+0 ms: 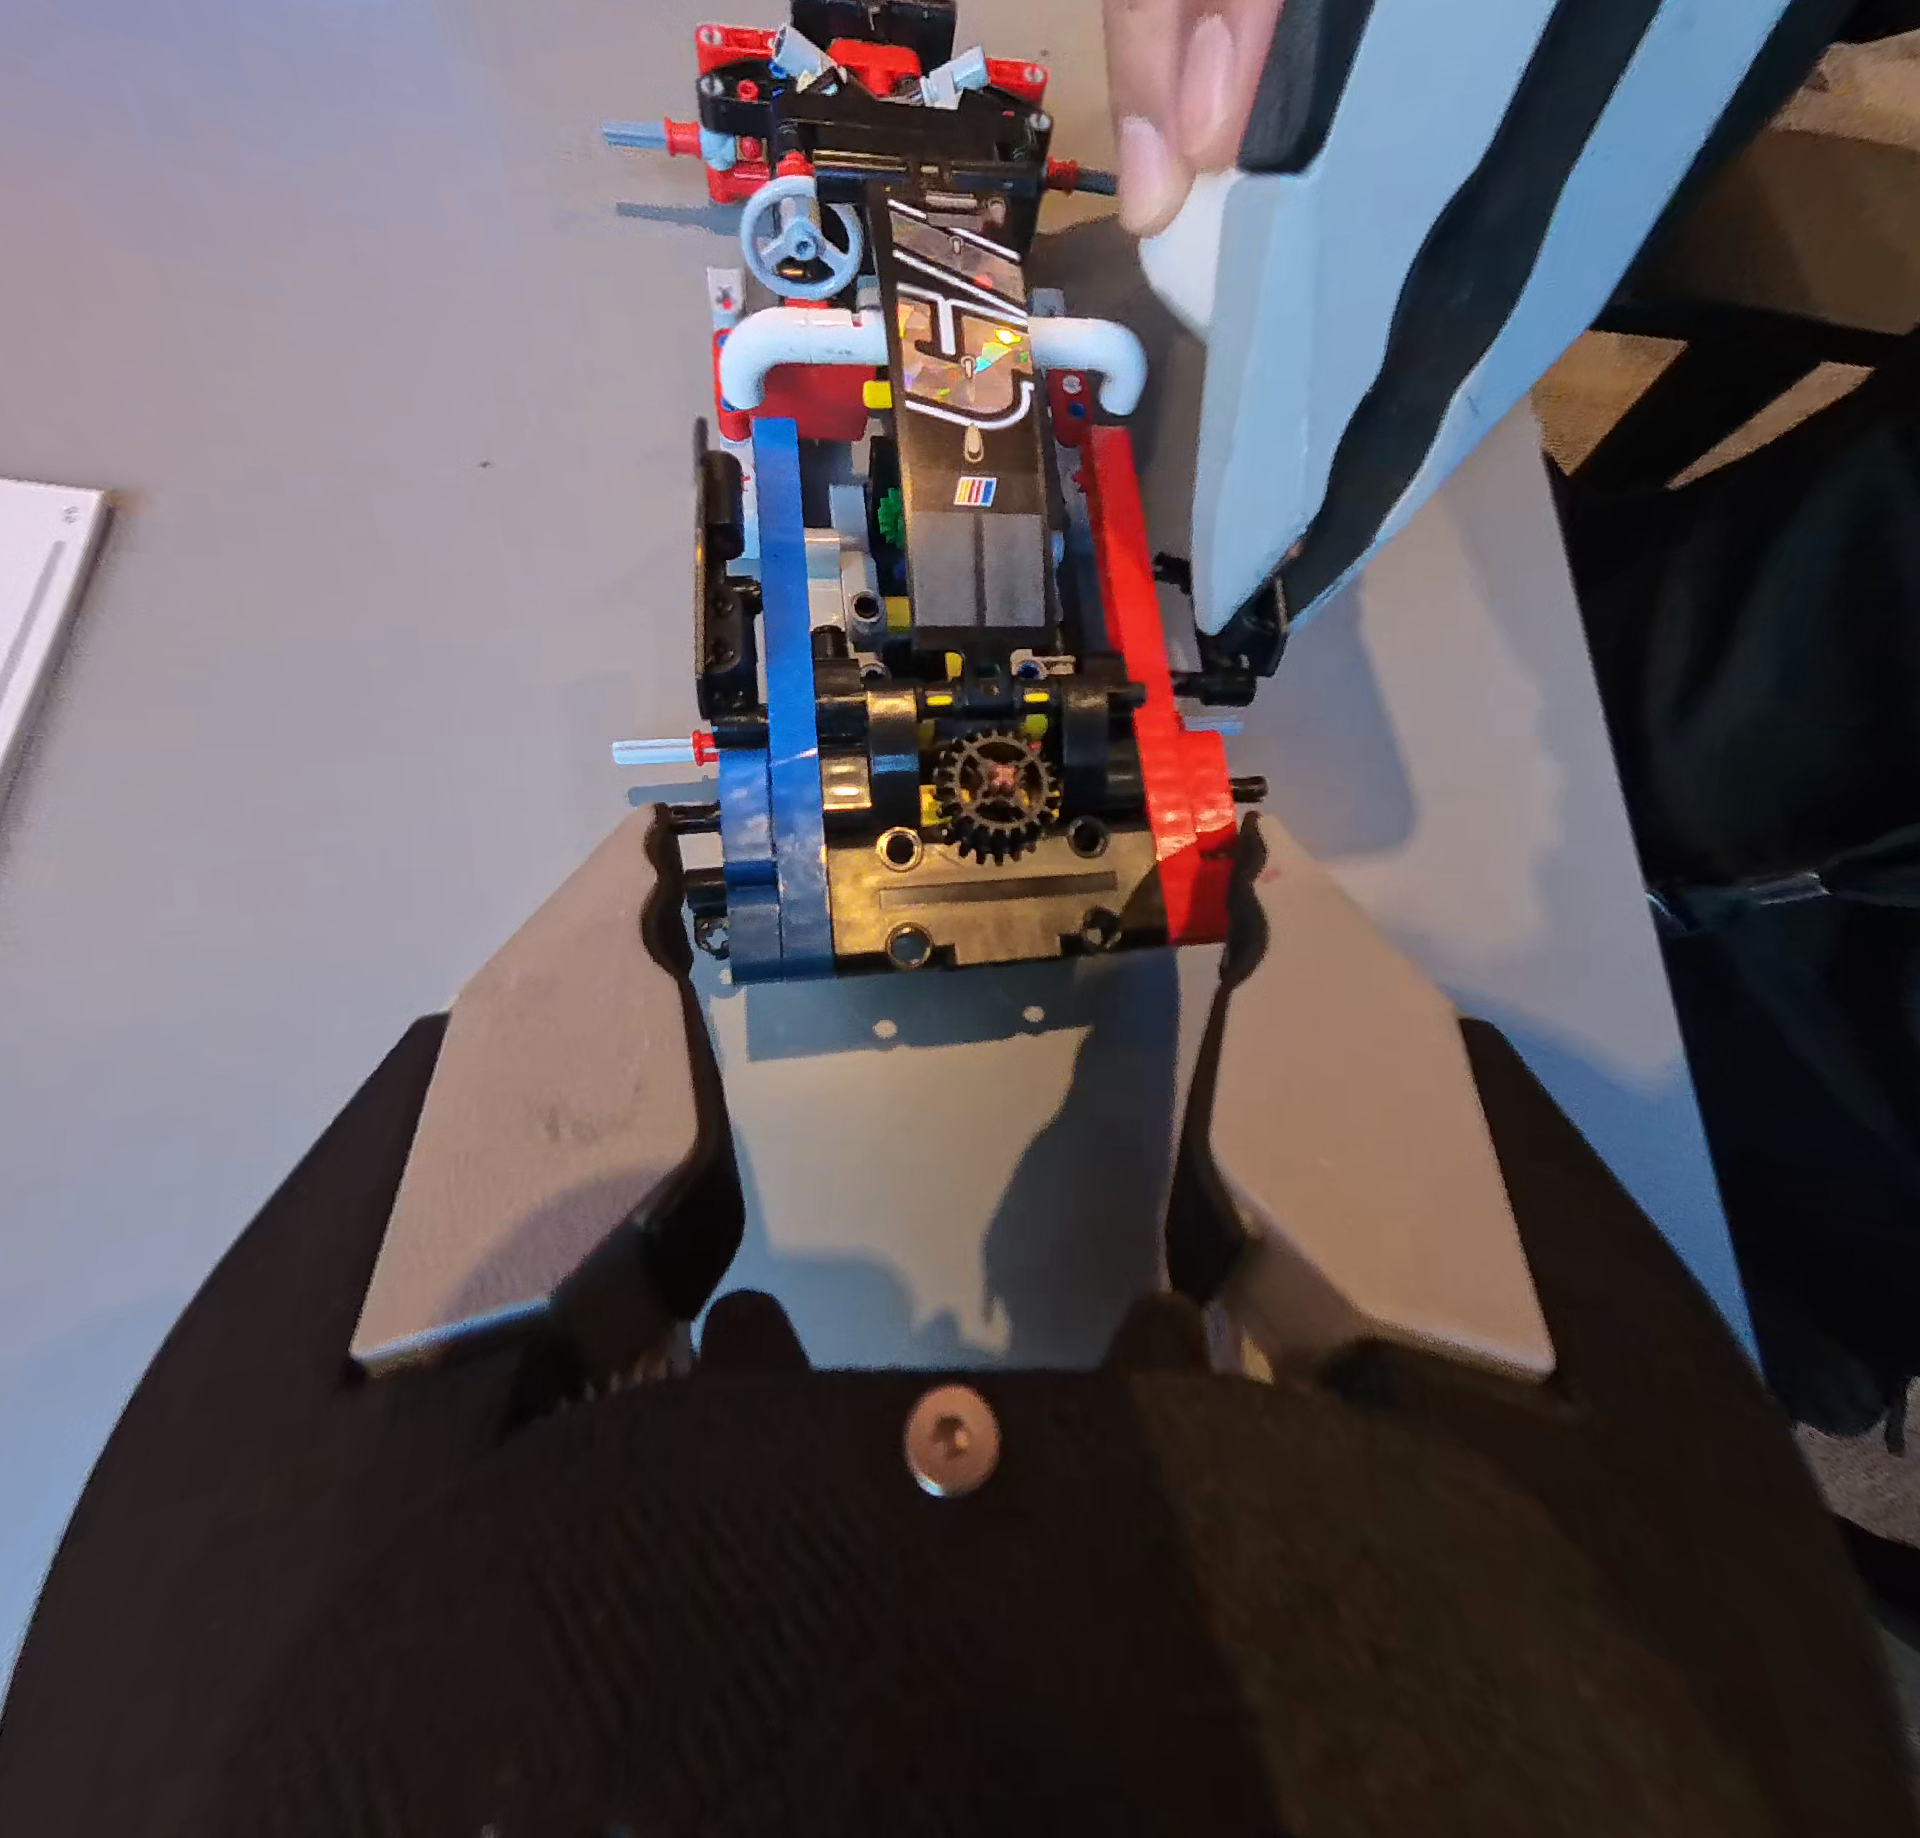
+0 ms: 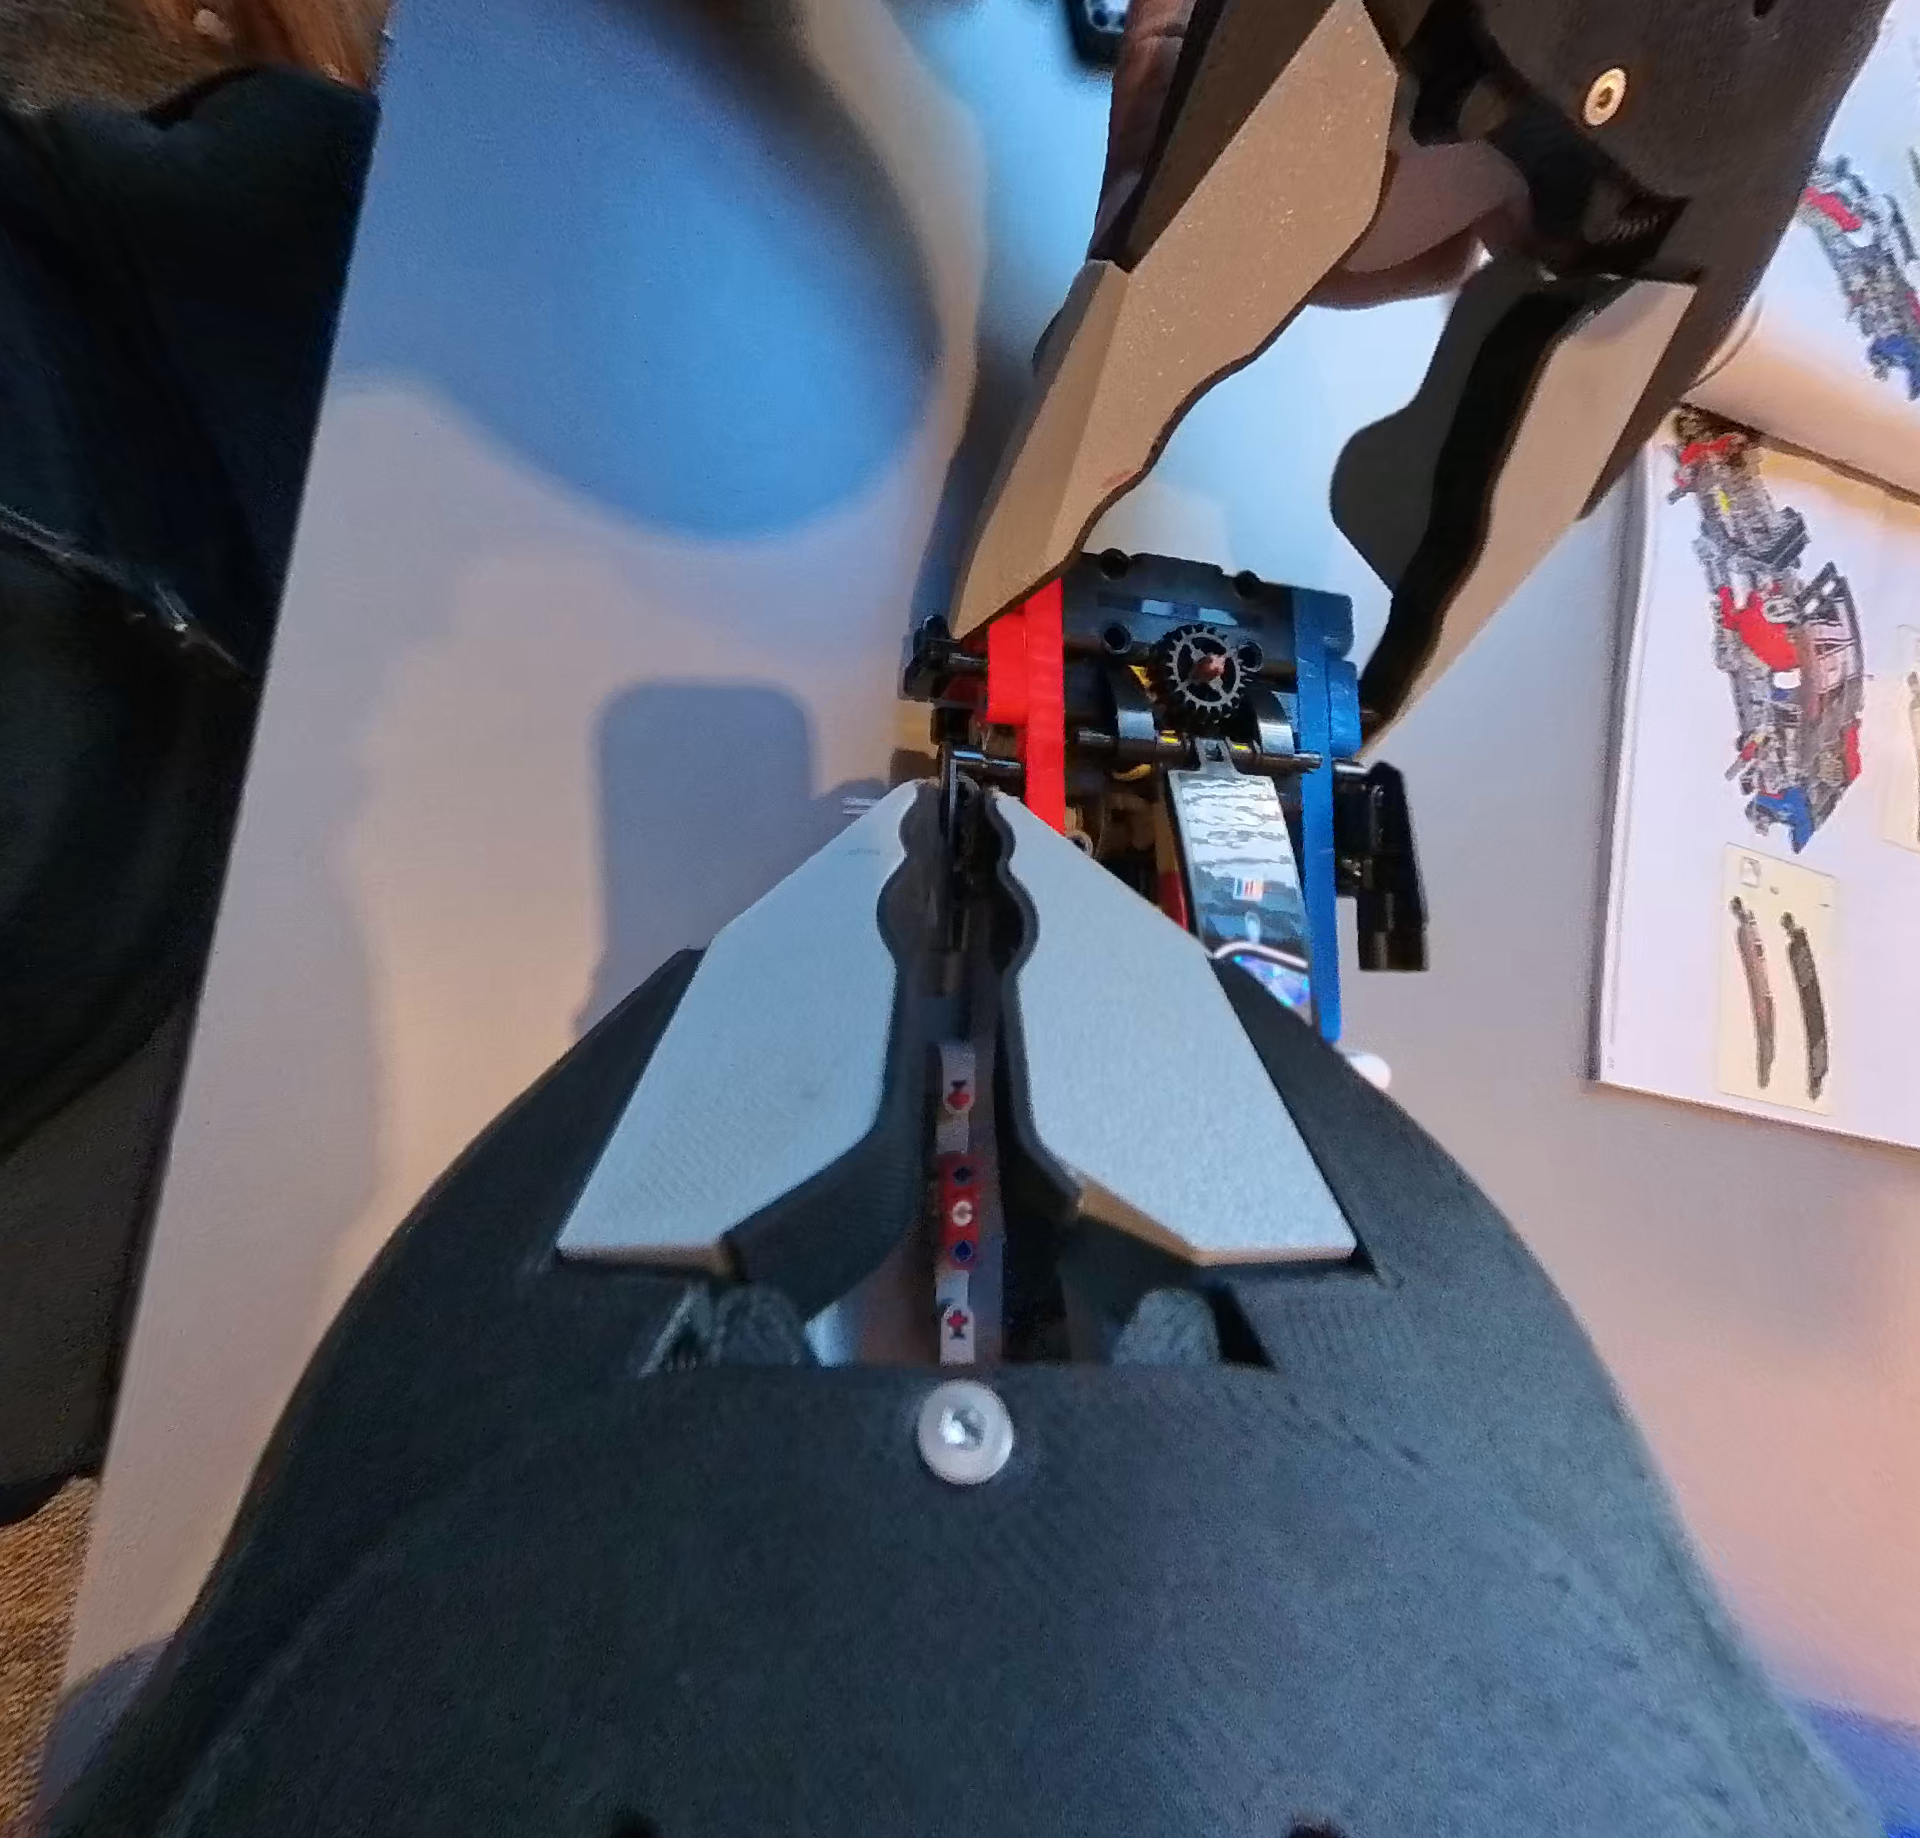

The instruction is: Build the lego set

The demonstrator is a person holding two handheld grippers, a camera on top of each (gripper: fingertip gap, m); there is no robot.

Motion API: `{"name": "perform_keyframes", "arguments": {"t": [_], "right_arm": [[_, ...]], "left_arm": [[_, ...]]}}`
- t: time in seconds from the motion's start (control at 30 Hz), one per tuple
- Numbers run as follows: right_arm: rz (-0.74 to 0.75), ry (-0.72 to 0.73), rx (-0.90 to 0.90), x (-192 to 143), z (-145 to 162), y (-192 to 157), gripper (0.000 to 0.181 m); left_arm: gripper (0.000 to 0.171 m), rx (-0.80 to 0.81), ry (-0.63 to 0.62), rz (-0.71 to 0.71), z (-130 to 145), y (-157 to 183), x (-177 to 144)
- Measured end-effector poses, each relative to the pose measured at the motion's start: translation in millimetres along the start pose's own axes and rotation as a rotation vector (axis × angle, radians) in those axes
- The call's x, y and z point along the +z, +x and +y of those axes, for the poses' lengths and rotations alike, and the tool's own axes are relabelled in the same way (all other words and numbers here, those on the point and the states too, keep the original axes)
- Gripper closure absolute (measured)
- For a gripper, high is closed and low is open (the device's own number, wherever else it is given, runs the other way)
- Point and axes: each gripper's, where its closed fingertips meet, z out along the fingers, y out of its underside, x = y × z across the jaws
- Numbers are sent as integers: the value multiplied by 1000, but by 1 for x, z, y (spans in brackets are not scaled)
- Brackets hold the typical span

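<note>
Left gripper (image 1: 951,889) jaws clamp lego car (image 1: 914,500) rear | right gripper (image 2: 961,822) jaws pinch its side assembly

We see our left gripper (image 1: 954,889) clamped on the rear of the lego car (image 1: 914,500), its 2 fingers (image 1: 665,905) against the blue and red sides. Our right gripper (image 1: 1242,635) meets the car's right flank above the grey surface (image 1: 312,645).

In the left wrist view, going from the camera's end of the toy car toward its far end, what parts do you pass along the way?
Black gear → dark stickered panel → pale grey steering wheel → black piece at the far tip. All belong to the lego car, whose near end the left gripper clasps between its fingers.
</note>
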Motion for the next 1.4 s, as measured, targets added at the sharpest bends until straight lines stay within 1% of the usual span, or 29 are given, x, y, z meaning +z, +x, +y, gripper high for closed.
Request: {"name": "perform_keyframes", "arguments": {"t": [0.07,0.2,0.37,0.5,0.57,0.63,0.7,0.83,0.9,0.97,1.0,1.07,1.13,1.3,1.4], "right_arm": [[-19,1,18,-1,1,-8,177],[-6,15,43,-6,2,-15,177],[-3,16,48,-7,2,-17,177],[-1,18,38,-6,0,-17,177],[-8,17,41,-6,-1,-16,177],[-10,19,43,-6,-2,-15,177],[-9,19,47,-6,-2,-13,177],[-20,20,56,-6,0,-13,177],[-11,24,60,-6,-1,-10,177],[-9,34,72,-6,-2,-8,177],[-10,40,77,-7,-2,-8,177],[-7,50,80,-6,-2,-8,177],[-6,53,80,-5,-2,-8,177],[-7,62,85,-5,0,-7,177],[7,44,79,-4,4,-4,177]], "left_arm": [[69,14,5,19,-2,6,4],[69,23,12,36,-5,12,9],[68,32,31,18,-7,9,0],[75,41,91,21,-21,13,-15],[79,58,88,23,-25,18,-14],[79,64,61,31,-25,23,-6],[79,62,40,9,-24,22,0],[79,58,33,-19,-26,20,2],[73,70,28,-73,-27,15,1],[72,110,50,-134,-34,12,-3],[73,129,71,-143,-38,13,-6],[74,123,88,-101,-41,20,-10],[69,103,58,-89,-37,22,-7],[78,183,-9,-129,-30,26,9],[76,210,-75,-190,-23,20,16]]}}
